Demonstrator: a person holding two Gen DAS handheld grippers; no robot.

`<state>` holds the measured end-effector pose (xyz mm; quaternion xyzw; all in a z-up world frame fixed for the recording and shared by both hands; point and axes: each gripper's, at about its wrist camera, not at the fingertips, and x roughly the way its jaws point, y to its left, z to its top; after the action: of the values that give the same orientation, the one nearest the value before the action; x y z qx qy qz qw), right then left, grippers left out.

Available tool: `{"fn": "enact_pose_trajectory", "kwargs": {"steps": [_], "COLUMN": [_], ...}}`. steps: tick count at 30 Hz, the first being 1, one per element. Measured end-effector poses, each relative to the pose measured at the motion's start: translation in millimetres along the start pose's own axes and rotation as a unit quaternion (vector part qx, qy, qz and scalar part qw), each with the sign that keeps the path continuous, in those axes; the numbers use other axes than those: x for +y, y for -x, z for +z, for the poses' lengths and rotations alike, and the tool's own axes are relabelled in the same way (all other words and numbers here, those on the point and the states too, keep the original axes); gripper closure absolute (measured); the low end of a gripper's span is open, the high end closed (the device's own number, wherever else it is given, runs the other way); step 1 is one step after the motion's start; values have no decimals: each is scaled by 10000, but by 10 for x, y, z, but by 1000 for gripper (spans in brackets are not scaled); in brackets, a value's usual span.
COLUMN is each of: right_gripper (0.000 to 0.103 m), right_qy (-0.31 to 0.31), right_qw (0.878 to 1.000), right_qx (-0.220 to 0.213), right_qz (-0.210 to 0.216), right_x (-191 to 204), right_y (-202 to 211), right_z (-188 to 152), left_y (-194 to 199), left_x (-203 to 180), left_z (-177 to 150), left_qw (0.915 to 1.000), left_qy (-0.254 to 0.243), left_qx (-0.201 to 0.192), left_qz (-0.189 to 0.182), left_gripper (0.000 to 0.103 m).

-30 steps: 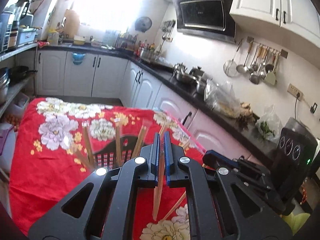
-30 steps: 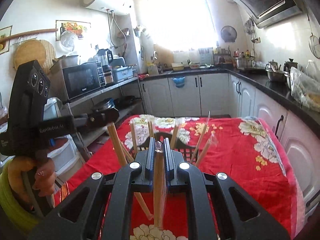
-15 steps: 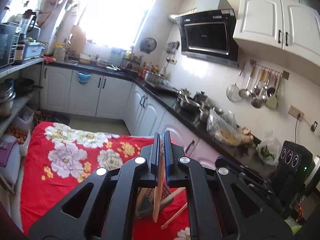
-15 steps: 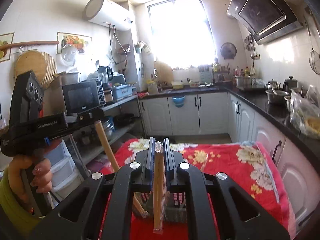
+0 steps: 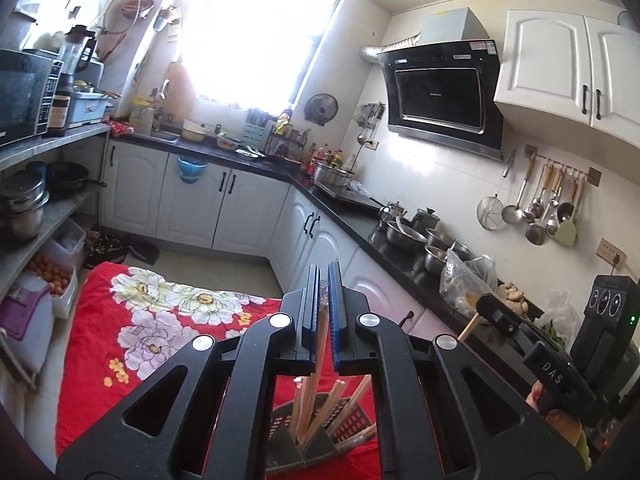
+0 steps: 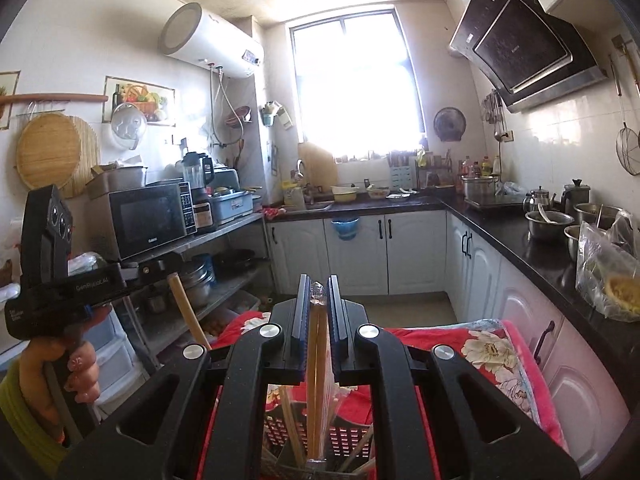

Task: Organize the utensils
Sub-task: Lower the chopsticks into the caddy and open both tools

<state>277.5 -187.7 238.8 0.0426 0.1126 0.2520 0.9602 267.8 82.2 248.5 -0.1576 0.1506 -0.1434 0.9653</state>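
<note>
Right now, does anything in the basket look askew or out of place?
Yes. The chopsticks in the black basket lean at different angles and cross each other instead of standing together. Each gripper, left and right, holds more above it.

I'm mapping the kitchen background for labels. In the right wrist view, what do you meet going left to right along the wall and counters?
Round bamboo board → microwave → blender → blue basin under the counter → wall fan → steel pot → dark kettle → plastic bag of food.
</note>
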Motion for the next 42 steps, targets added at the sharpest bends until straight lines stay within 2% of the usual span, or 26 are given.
{"fn": "enact_pose_trajectory", "kwargs": {"steps": [8,14,19,28,42], "right_gripper": [94,94,94,94,94], "right_qy": [-176,-226,-88,185,-134], "right_qw": [9998,9997,9999,9997,9984], "right_qx": [-46,-10,-42,119,524], "right_qz": [-49,-84,-116,-116,-133], "right_x": [-173,-233,-225,-153,-262], "right_y": [-157,-300,-422,-625,-671], "right_z": [-56,-253,-470,-901,-1250], "left_y": [-226,-386,-468,-605,-642], "left_x": [115,160,109,81,73], "left_z": [-140,-345,-535,-896,-1188], "left_qw": [9998,9993,9986,9974,9964], "left_qy": [35,-14,-241,-319,-342], "left_qx": [167,305,328,592,759], "left_qz": [131,217,337,251,145], "left_gripper": [101,101,101,101,101]}}
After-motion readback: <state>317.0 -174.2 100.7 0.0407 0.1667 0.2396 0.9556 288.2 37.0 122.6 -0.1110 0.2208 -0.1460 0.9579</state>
